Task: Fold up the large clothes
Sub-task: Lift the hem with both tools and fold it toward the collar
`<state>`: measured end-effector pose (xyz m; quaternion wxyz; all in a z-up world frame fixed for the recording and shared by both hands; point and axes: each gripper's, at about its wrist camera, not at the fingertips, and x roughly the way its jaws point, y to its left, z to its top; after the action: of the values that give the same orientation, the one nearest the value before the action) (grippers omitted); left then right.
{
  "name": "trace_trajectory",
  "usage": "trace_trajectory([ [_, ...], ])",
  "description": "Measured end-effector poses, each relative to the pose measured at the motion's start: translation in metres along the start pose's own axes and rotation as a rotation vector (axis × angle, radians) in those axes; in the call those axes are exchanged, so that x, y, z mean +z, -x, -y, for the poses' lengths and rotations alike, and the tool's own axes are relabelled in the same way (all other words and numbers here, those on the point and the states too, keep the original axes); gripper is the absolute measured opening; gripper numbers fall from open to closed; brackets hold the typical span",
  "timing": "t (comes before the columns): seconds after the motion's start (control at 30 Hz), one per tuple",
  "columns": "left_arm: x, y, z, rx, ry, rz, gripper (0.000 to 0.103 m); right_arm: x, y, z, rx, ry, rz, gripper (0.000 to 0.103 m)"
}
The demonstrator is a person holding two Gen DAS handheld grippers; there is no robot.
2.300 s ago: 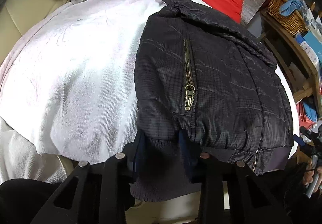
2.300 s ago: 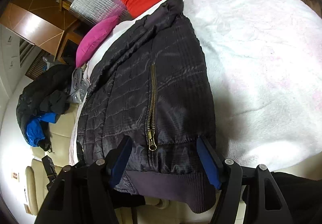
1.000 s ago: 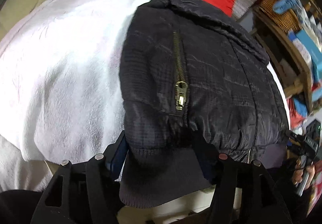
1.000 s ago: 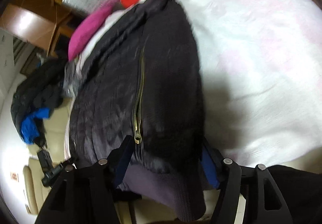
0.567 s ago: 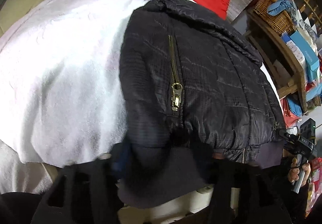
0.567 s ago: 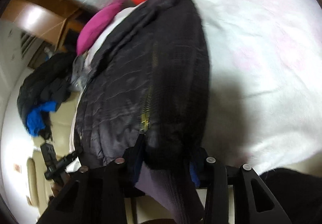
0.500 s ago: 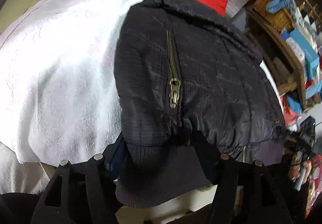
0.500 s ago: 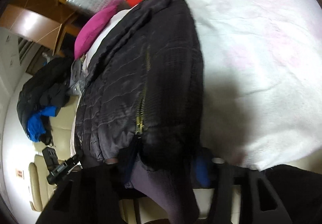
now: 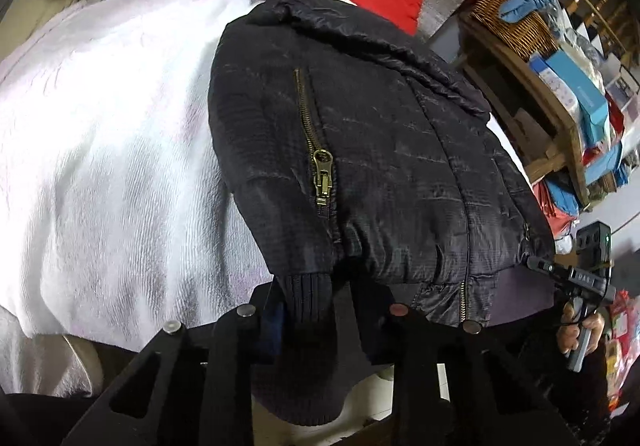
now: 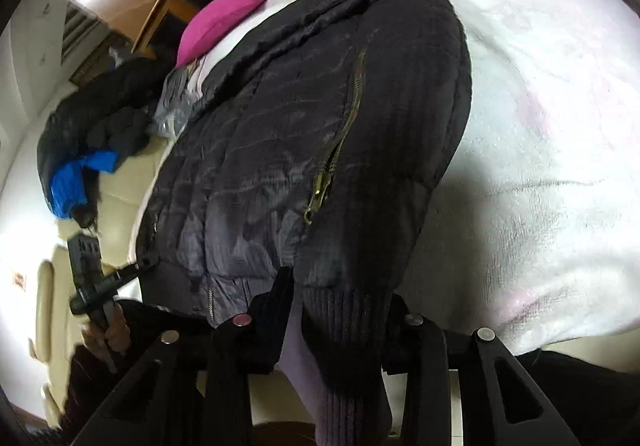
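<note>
In the left wrist view the left gripper (image 9: pixel 320 310), spread a moment ago, now has its jaws pinching the near ribbed hem of the black quilted jacket (image 9: pixel 360 149) on the white blanket (image 9: pixel 112 133), while the right wrist view shows the right gripper (image 10: pixel 340 310) likewise clamped, so lifting the hem for the fold looks ready.

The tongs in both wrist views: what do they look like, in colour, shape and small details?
Both tongs are matte black. The left tongs and right tongs each have two angular arms with cut-out slots and round silver bolt heads. A blue pad shows inside one finger of the left tongs; on the right tongs the inner faces look dark. No cables, markings or sleeves are visible.
</note>
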<state>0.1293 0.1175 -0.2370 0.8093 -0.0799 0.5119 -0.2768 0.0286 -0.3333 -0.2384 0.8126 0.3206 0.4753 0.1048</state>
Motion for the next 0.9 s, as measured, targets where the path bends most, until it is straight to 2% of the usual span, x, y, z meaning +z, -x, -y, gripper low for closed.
trace_trajectory([
  [0.03, -0.001, -0.001, -0.001, 0.004, 0.002, -0.010, 0.033, 0.000, -0.001, 0.002, 0.004, -0.011, -0.007, 0.038],
  [0.13, 0.000, -0.010, -0.005, -0.008, 0.043, -0.064, 0.062, 0.002, -0.008, 0.012, 0.020, -0.083, -0.041, 0.041],
  [0.23, -0.001, -0.016, -0.002, 0.003, 0.022, -0.088, 0.063, 0.003, -0.012, 0.010, 0.027, -0.073, -0.054, 0.051],
  [0.3, -0.002, -0.015, 0.000, -0.003, 0.009, -0.080, 0.056, 0.001, -0.009, 0.006, 0.009, -0.017, -0.046, 0.049],
  [0.33, -0.002, -0.015, 0.000, -0.004, 0.014, -0.078, 0.043, 0.000, -0.010, 0.002, 0.004, -0.006, -0.043, 0.039],
  [0.37, -0.001, -0.015, -0.002, -0.008, 0.025, -0.078, 0.035, 0.001, -0.009, 0.000, -0.004, 0.007, -0.035, 0.032],
  [0.43, -0.001, -0.013, -0.007, -0.042, 0.060, -0.073, 0.027, 0.004, -0.010, -0.002, 0.014, 0.002, -0.018, 0.029],
  [0.53, 0.000, -0.011, -0.004, -0.040, 0.043, -0.061, 0.026, 0.005, -0.008, -0.005, 0.017, 0.017, -0.004, 0.029],
  [0.6, 0.000, -0.016, 0.000, 0.015, 0.017, -0.080, 0.036, 0.006, -0.012, -0.001, 0.020, -0.008, -0.020, 0.032],
  [0.63, 0.000, -0.019, 0.000, 0.023, 0.019, -0.097, 0.047, 0.006, -0.015, 0.003, 0.029, -0.043, -0.035, 0.032],
  [0.7, 0.000, -0.024, 0.002, 0.020, 0.012, -0.113, 0.049, 0.007, -0.016, 0.008, 0.049, -0.077, -0.044, 0.032],
  [0.73, 0.000, -0.024, 0.003, 0.021, 0.004, -0.108, 0.048, 0.007, -0.015, 0.004, 0.040, -0.042, -0.036, 0.032],
  [0.77, 0.000, -0.023, 0.002, 0.017, 0.004, -0.103, 0.039, 0.006, -0.014, -0.001, 0.022, -0.004, -0.029, 0.032],
  [0.83, 0.001, -0.021, 0.000, 0.001, 0.020, -0.095, 0.026, 0.005, -0.011, -0.012, -0.019, 0.049, -0.026, 0.029],
  [0.9, 0.002, -0.015, -0.002, -0.028, 0.032, -0.084, 0.022, 0.007, -0.005, -0.015, -0.011, 0.050, -0.016, 0.024],
])
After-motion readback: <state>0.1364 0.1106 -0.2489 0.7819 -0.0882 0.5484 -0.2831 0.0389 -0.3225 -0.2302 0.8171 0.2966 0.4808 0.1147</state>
